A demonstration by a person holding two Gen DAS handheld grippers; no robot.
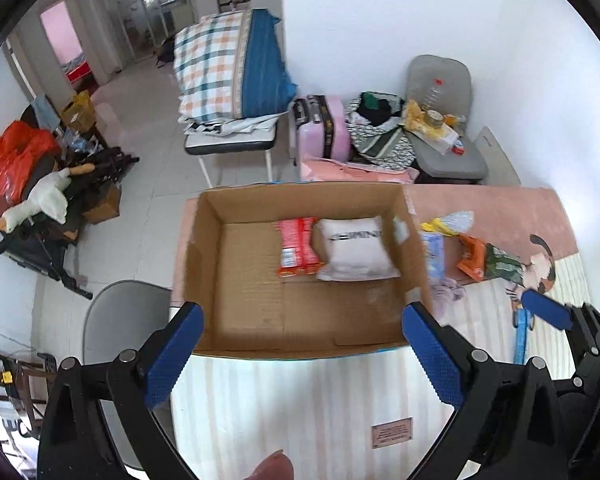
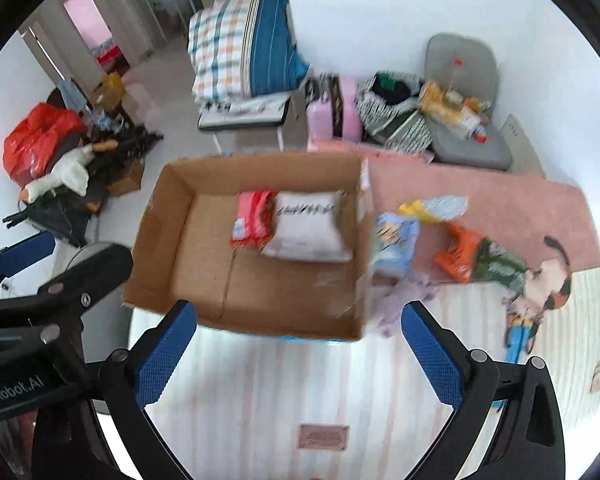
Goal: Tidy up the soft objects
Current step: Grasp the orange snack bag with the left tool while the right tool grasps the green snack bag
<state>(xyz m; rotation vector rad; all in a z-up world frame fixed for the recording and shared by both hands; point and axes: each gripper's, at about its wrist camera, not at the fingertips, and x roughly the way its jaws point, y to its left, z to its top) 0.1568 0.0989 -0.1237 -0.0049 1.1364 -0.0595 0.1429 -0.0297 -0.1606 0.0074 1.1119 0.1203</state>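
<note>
An open cardboard box (image 1: 236,312) (image 2: 204,264) sits on the bed. Inside lie a red packet (image 1: 296,246) (image 2: 250,220) and a white soft pack (image 1: 354,250) (image 2: 308,226). To the right of the box lie a light-blue pack (image 1: 434,252) (image 2: 394,240), a yellow-and-clear bag (image 1: 450,222) (image 2: 436,206), an orange pack (image 1: 472,256) (image 2: 458,254), a green pack (image 1: 502,264) (image 2: 500,264) and a lilac cloth (image 1: 450,292) (image 2: 404,300). My left gripper (image 1: 302,328) is open and empty above the box's near edge. My right gripper (image 2: 298,322) is open and empty above the box's near right corner.
The bed cover (image 1: 300,408) is striped white with a pink part (image 1: 492,208). A grey chair (image 1: 116,320) stands left of the bed. Beyond are a chair with folded quilts (image 1: 228,68), a pink suitcase (image 1: 332,128) and a cluttered grey seat (image 1: 444,144).
</note>
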